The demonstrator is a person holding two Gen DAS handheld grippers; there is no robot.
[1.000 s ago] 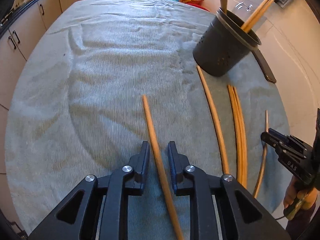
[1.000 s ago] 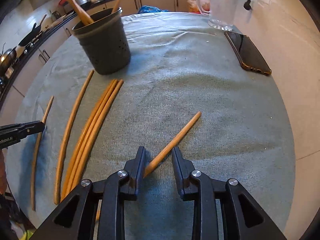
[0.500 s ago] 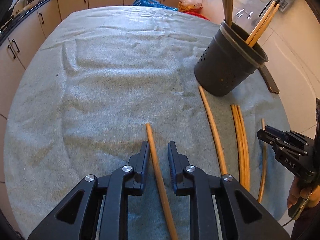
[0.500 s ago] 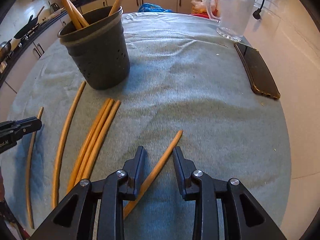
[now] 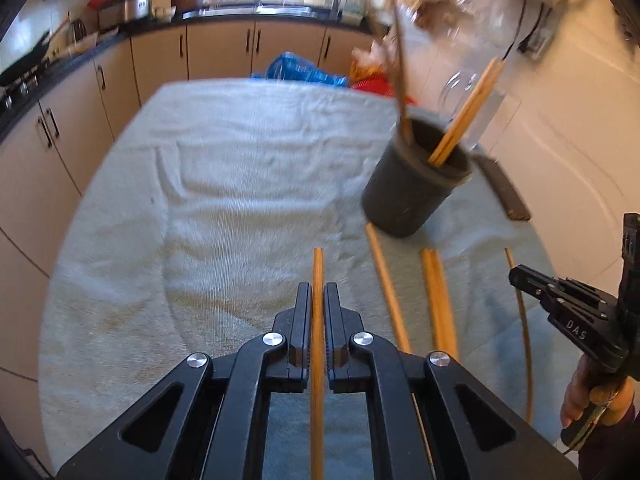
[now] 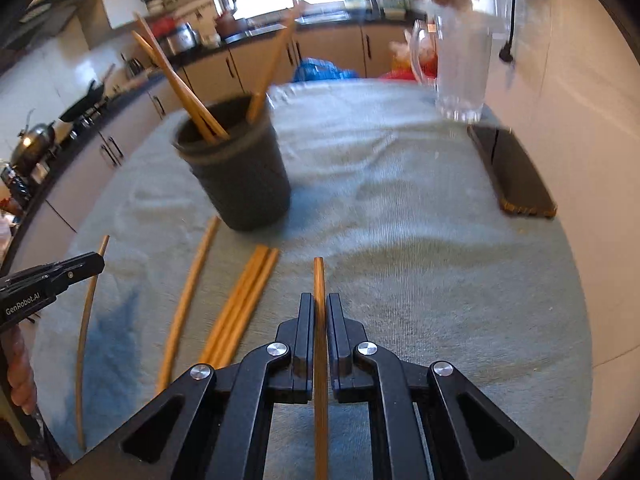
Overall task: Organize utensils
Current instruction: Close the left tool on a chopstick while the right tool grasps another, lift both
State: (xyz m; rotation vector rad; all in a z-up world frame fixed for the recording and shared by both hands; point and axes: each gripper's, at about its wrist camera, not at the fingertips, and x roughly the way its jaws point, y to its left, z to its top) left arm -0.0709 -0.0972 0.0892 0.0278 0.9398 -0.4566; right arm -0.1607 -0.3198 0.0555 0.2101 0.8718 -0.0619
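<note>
While both views blur with motion, these notes hold to what stays legible.

Change, left: a second ago the left gripper (image 5: 317, 304) stood wide around a chopstick lying on the towel; now its jaws are pressed against that left chopstick (image 5: 317, 272), which runs straight out between them.

Change, right: likewise the right gripper (image 6: 319, 314), open around a slanted stick before, is now clamped on the right chopstick (image 6: 319, 276), drawn in line with the fingers.

Camera pitch: both views have tipped up since then, showing cabinets and window; I read that as both sticks coming off the cloth.

Meaning: two pickups look done at once; the likely next leg is carrying each to the holder.

Holder: the dark utensil holder (image 6: 240, 176) stands upright on the towel (image 6: 400, 220), ahead and left of the right gripper, with several sticks already leaning inside.

Still loose: one single chopstick (image 6: 188, 292), a bundle of chopsticks (image 6: 244, 304) touching each other, and a thin curved stick (image 6: 86, 320) at the towel's edge.

Obstacles: the sticks leaning out of the holder crowd its mouth, so a long chopstick may knock them on entry.

Nearby: a glass pitcher (image 6: 460, 64) and a phone (image 6: 512, 172) sit to the right, apart from the holder.

Crowding: both grippers heading for one mouth could collide.
</note>
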